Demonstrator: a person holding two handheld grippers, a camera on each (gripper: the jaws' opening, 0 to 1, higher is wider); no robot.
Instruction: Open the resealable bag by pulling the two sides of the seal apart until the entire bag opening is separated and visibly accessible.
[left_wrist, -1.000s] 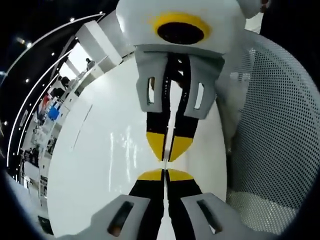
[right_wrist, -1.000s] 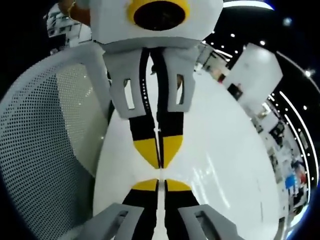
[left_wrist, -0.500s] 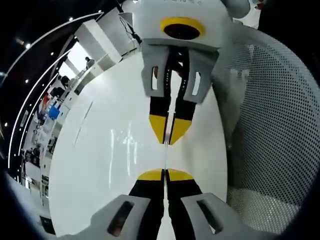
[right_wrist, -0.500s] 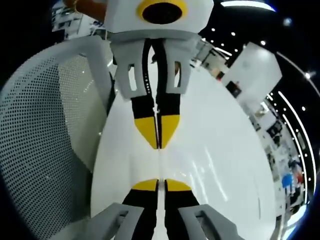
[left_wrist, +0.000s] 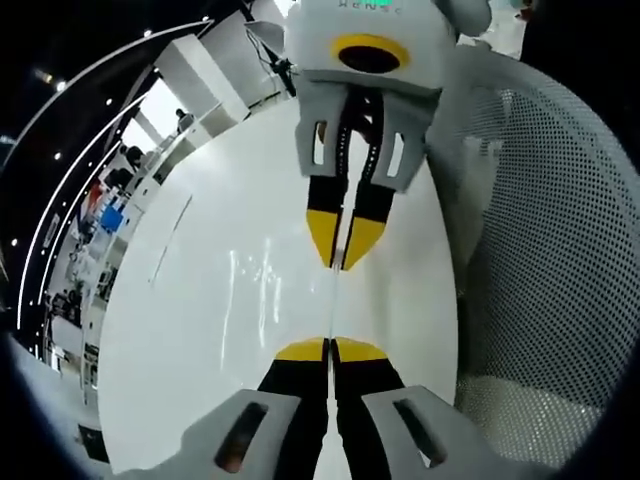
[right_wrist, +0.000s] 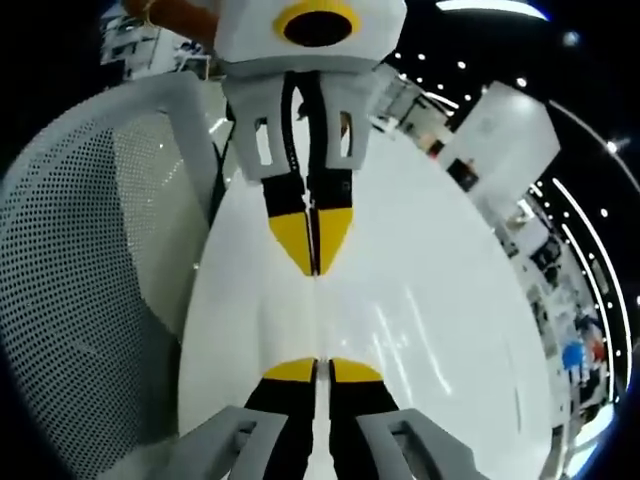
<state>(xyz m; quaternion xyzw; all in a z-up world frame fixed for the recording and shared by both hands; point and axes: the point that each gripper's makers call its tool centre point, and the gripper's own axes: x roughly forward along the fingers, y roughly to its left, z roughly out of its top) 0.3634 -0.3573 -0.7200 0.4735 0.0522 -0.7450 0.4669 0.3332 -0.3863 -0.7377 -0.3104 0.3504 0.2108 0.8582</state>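
Note:
The resealable bag (left_wrist: 334, 305) is clear and shows edge-on as a thin pale line stretched between two facing grippers. In the left gripper view my left gripper (left_wrist: 330, 345) rises from the bottom, its yellow-tipped jaws shut on the near end of that line. My right gripper (left_wrist: 343, 265) comes down from the top, shut on the far end. The right gripper view mirrors this: the right gripper (right_wrist: 318, 365) holds the bag (right_wrist: 317, 315) at the bottom and the left gripper (right_wrist: 316, 270) holds it above. The bag's body and seal are too clear to make out.
A glossy white table (left_wrist: 200, 330) lies under both grippers. A white mesh chair back (left_wrist: 540, 250) stands close beside them, also seen as the chair (right_wrist: 90, 250). A hand (right_wrist: 175, 15) grips the far gripper. A lit room with shelves (left_wrist: 100, 215) lies beyond the table.
The two grippers have drawn apart: in each view the facing gripper is smaller and farther off, and the pale line of bag between the tips is longer.

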